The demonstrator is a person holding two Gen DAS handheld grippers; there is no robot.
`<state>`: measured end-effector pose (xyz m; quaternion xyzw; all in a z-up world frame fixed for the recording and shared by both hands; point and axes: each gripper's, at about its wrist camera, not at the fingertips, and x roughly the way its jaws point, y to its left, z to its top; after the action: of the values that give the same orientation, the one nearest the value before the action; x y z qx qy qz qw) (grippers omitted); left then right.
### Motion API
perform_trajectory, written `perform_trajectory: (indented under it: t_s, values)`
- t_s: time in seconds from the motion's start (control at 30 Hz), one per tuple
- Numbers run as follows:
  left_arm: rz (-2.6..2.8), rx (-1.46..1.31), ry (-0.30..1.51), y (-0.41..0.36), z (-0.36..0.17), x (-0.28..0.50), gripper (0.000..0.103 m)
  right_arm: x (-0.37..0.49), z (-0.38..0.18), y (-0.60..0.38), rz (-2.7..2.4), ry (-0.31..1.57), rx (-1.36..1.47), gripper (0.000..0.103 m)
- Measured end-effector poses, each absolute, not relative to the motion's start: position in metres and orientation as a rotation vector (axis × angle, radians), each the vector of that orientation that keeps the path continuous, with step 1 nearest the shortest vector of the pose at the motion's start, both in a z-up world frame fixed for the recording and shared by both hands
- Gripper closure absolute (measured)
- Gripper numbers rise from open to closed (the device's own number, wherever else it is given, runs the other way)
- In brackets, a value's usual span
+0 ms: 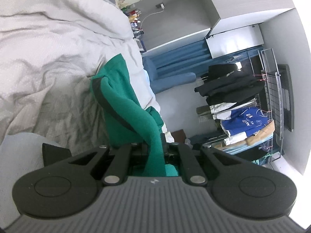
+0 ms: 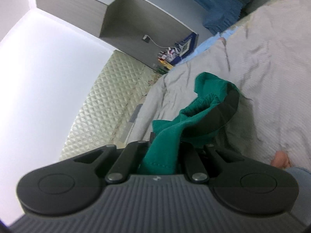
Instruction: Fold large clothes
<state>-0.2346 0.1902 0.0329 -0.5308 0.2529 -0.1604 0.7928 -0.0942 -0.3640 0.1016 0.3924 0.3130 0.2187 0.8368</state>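
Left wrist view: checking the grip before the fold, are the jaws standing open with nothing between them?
No, the left gripper is shut on the green garment.

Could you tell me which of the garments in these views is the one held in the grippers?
The green garment with the dark stripe: both the left gripper and right gripper are clamped on it. The black clothes and blue jersey hang untouched on the rack.

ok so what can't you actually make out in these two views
- Garment type: both views show only bunched green cloth with a dark band; its full shape is folded away.
- Left tool tips: left wrist view, cloth covers them.
- Right tool tips: right wrist view, cloth covers them.
- Shelf items: too small in both views.
- Bed: right wrist view, blurred.
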Motion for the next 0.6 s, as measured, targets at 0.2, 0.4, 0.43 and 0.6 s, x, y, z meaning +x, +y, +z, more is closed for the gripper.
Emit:
perform_trajectory:
  t_s: [0.2, 0.4, 0.43, 0.6]
  values:
    - [-0.346, -1.177, 0.515, 0.199, 0.031, -0.177, 0.094, -0.056, 0.095, -0.366, 0.425, 0.676, 0.903, 0.093]
    - [-0.318, -1.184, 0.485, 0.209, 0.056, -0.079, 0.094, 0.023, 0.109, -0.355, 0.363, 0.686, 0.933, 0.092]
    - [-0.305, -1.173, 0.481, 0.21, 0.059, -0.06, 0.093, 0.038, 0.109, -0.352, 0.346, 0.691, 0.941, 0.092]
    - [-0.203, -1.145, 0.487, 0.209, 0.056, 0.037, 0.093, 0.119, 0.096, -0.342, 0.236, 0.711, 0.964, 0.092]
